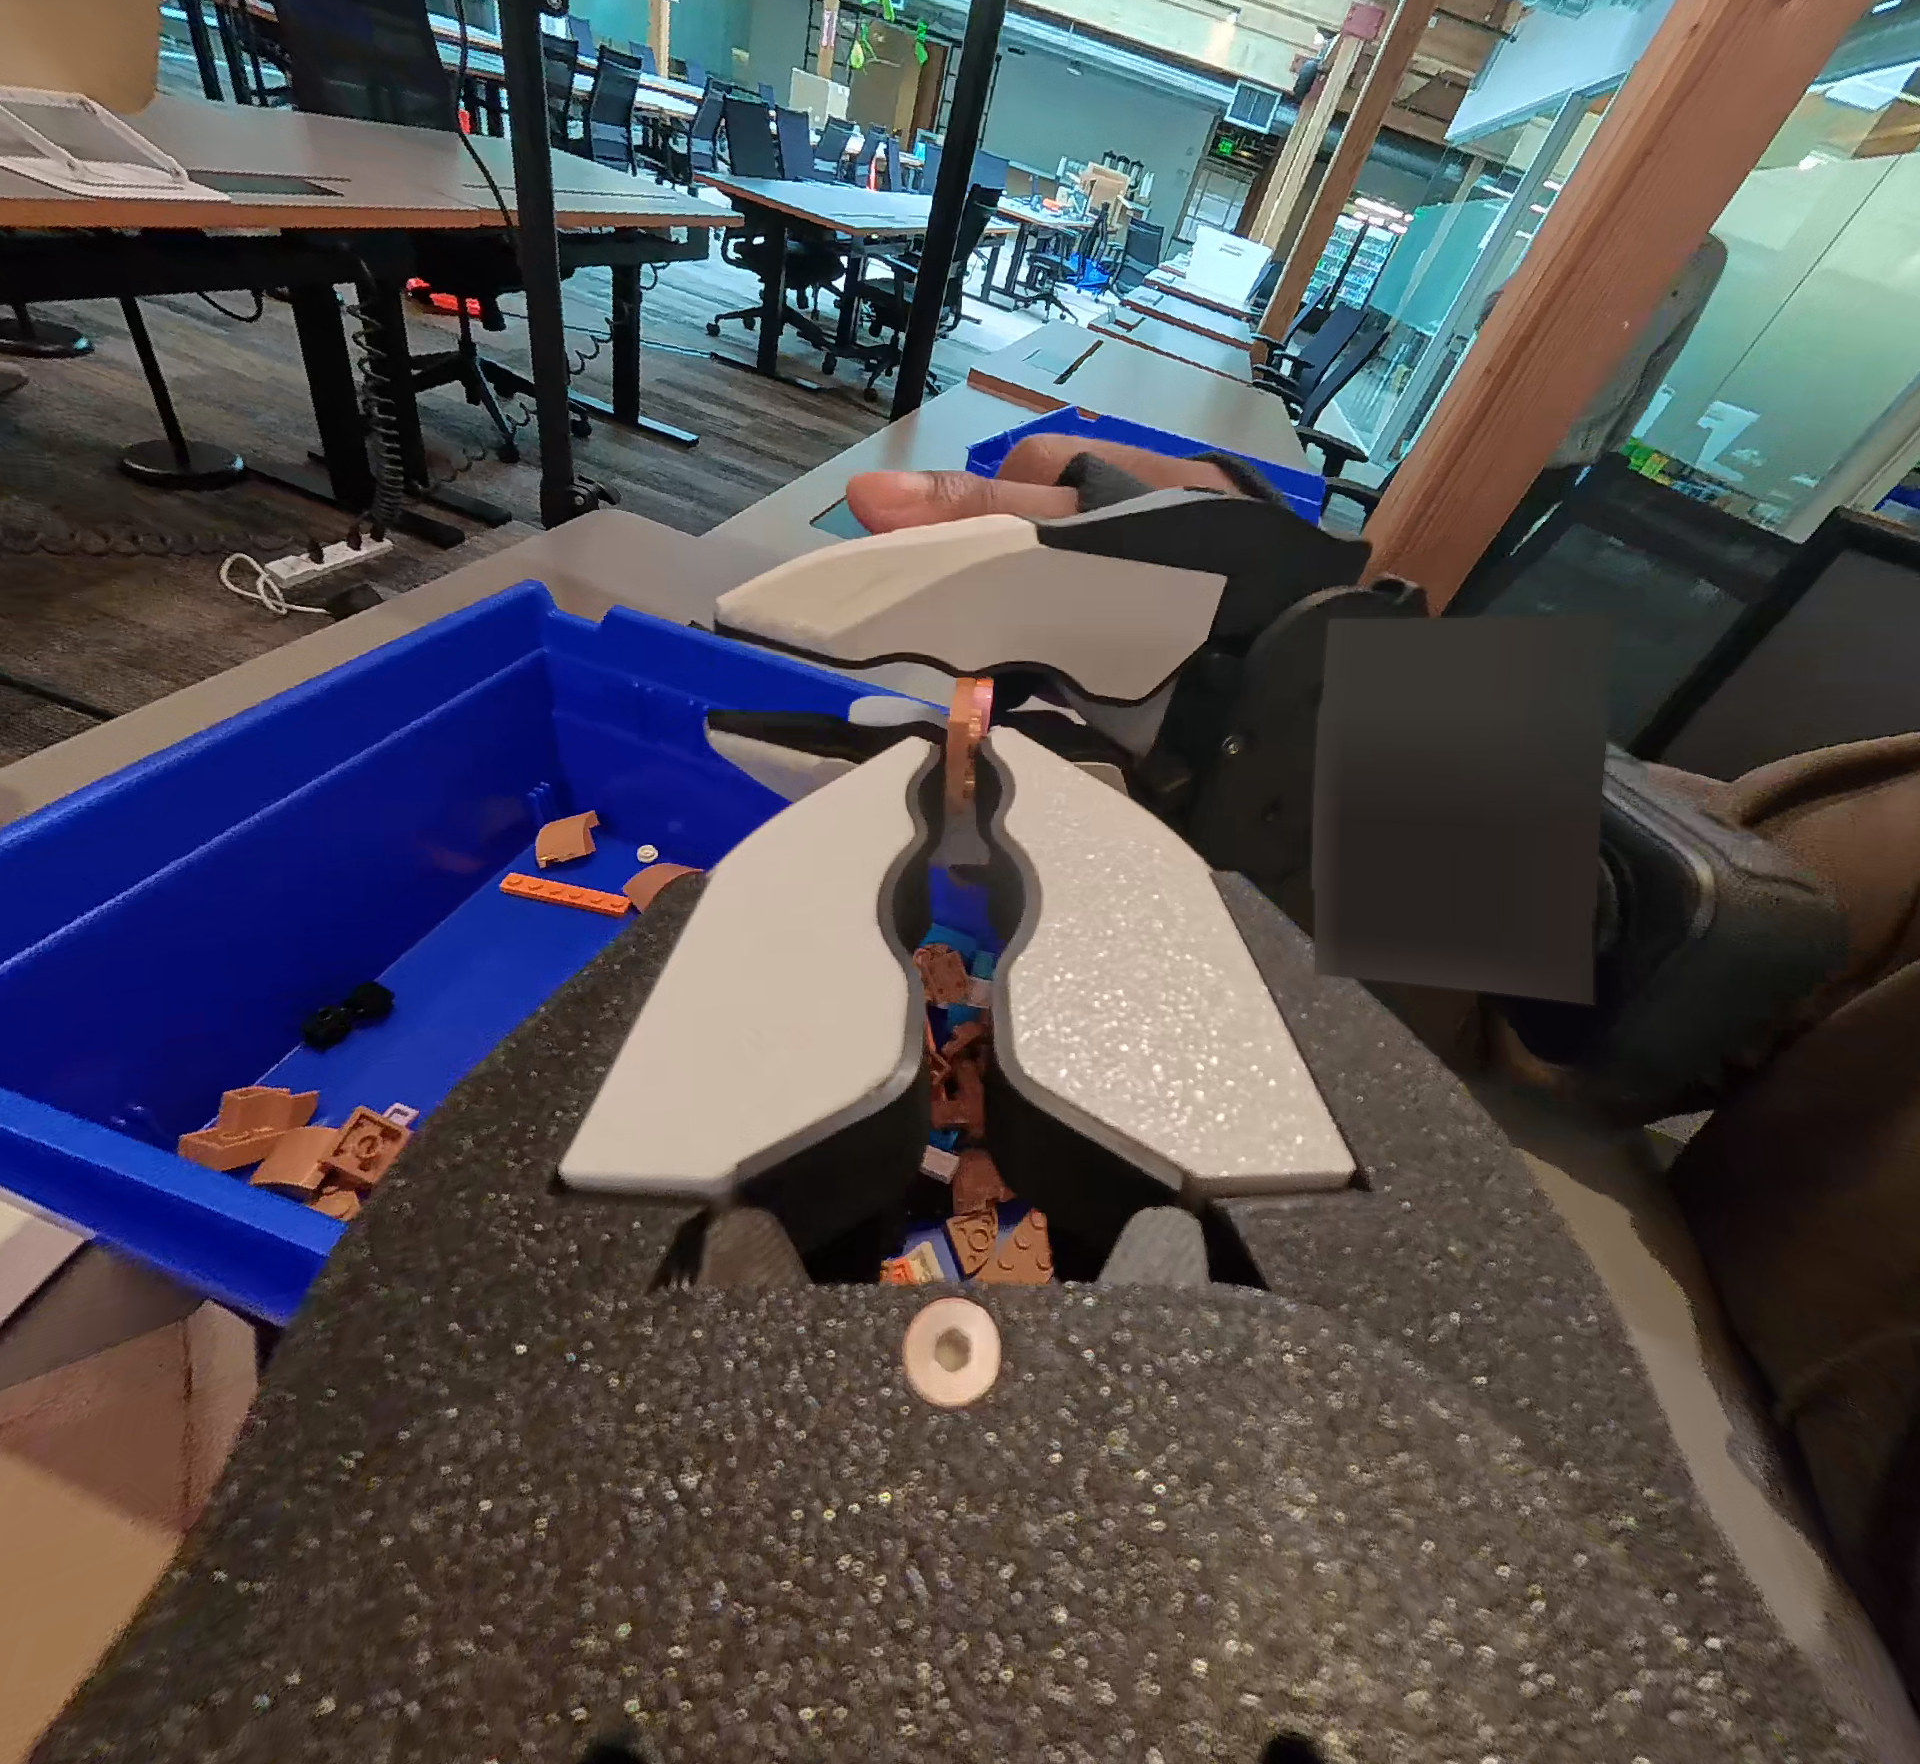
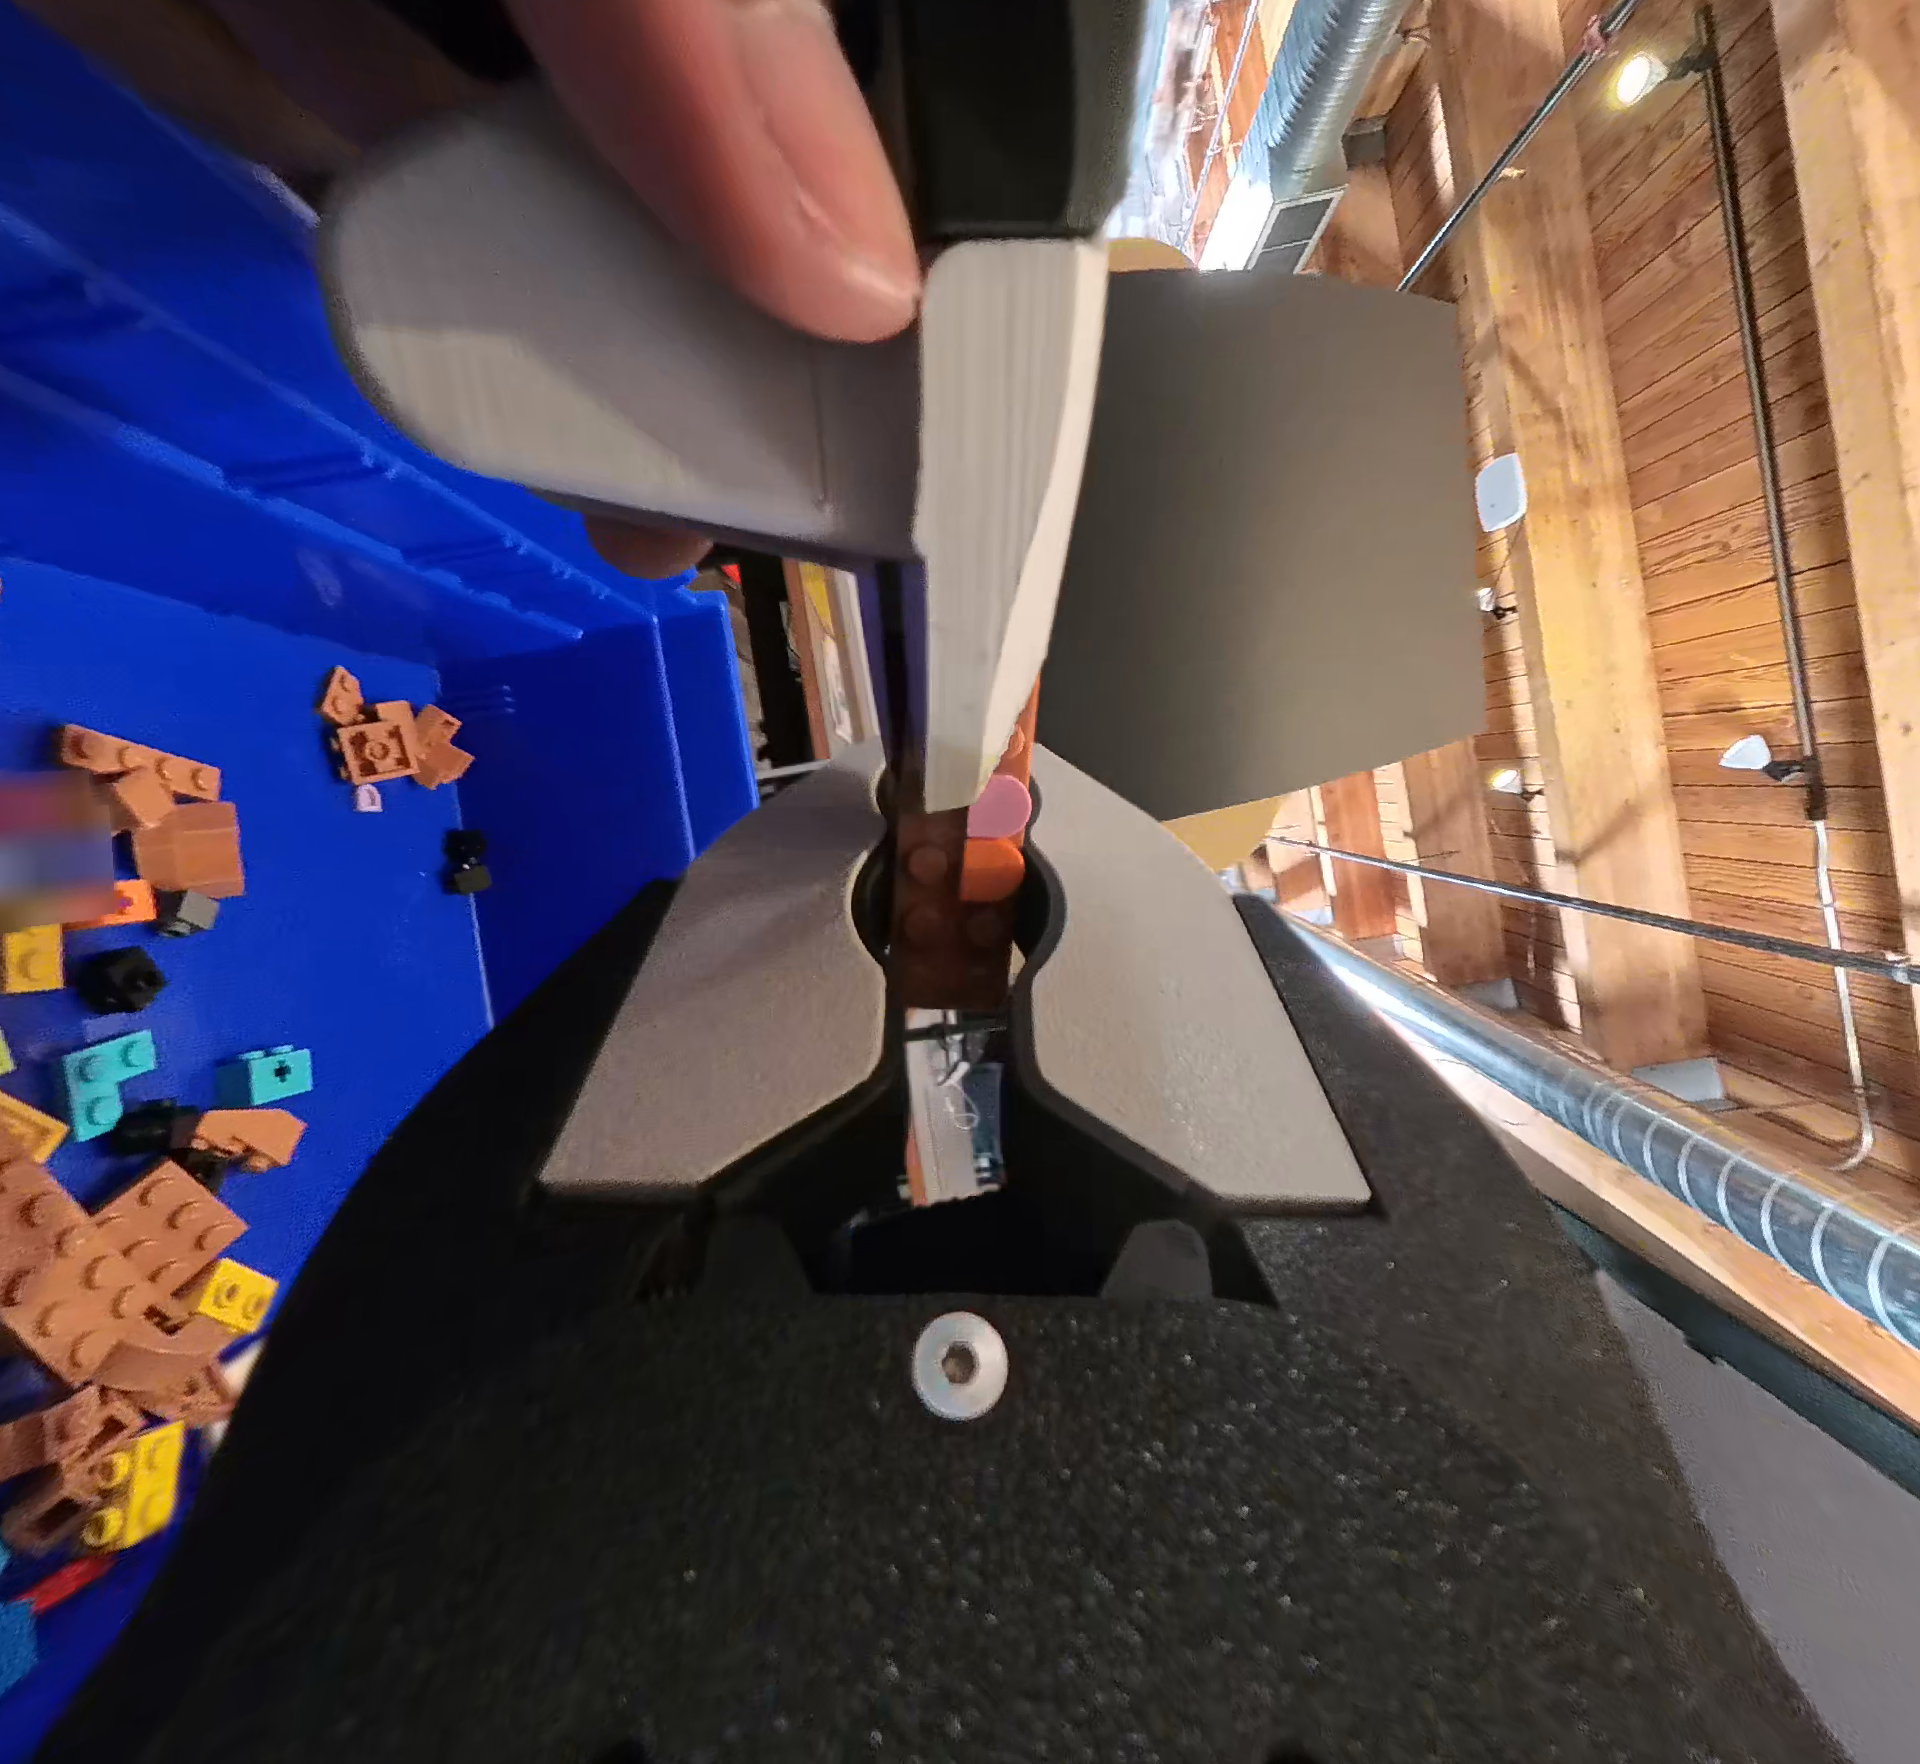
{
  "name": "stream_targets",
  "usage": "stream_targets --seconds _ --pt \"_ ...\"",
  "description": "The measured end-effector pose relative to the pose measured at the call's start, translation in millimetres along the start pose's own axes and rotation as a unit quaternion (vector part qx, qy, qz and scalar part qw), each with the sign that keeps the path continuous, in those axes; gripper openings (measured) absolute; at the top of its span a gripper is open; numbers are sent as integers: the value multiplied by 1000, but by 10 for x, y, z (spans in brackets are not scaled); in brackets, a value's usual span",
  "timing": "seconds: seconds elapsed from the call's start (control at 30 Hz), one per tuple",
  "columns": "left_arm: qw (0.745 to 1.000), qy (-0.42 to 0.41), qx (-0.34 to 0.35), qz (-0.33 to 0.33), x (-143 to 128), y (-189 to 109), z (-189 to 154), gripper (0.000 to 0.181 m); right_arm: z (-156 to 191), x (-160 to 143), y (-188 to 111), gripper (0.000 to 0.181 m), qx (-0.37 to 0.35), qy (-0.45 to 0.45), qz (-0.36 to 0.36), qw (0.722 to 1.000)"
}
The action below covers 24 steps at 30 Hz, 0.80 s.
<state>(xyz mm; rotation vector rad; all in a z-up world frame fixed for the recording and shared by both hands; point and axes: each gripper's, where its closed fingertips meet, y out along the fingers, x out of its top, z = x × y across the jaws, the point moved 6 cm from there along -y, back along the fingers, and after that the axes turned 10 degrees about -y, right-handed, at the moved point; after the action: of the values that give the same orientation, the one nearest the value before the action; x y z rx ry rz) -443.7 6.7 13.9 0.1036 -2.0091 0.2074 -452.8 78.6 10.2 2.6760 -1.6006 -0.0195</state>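
Both grippers pinch one small brown brick piece (image 2: 951,914) above the blue bin (image 1: 270,841): the left gripper (image 1: 961,758) closes on its edge, the right gripper (image 2: 961,867) on its body. I think a twist could make it slip and fall among the loose bricks (image 2: 114,1267).

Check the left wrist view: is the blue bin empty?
No, the blue bin holds loose bricks, among them an orange plate and a black piece.

I am working in a big open office: long desks (image 1: 343,187) with black chairs (image 1: 769,145) are standing in rows behind me. Wooden beams (image 1: 1621,208) and metal ducts (image 2: 1340,41) are running under the ceiling, and glass walls (image 1: 1808,280) are closing the side.
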Motion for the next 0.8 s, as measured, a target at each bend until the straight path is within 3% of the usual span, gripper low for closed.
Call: stream_targets --seconds 0.8 --pt "997 -52 -48 8 16 4 28 6 -44 21 -46 16 -54 -89 27 994"
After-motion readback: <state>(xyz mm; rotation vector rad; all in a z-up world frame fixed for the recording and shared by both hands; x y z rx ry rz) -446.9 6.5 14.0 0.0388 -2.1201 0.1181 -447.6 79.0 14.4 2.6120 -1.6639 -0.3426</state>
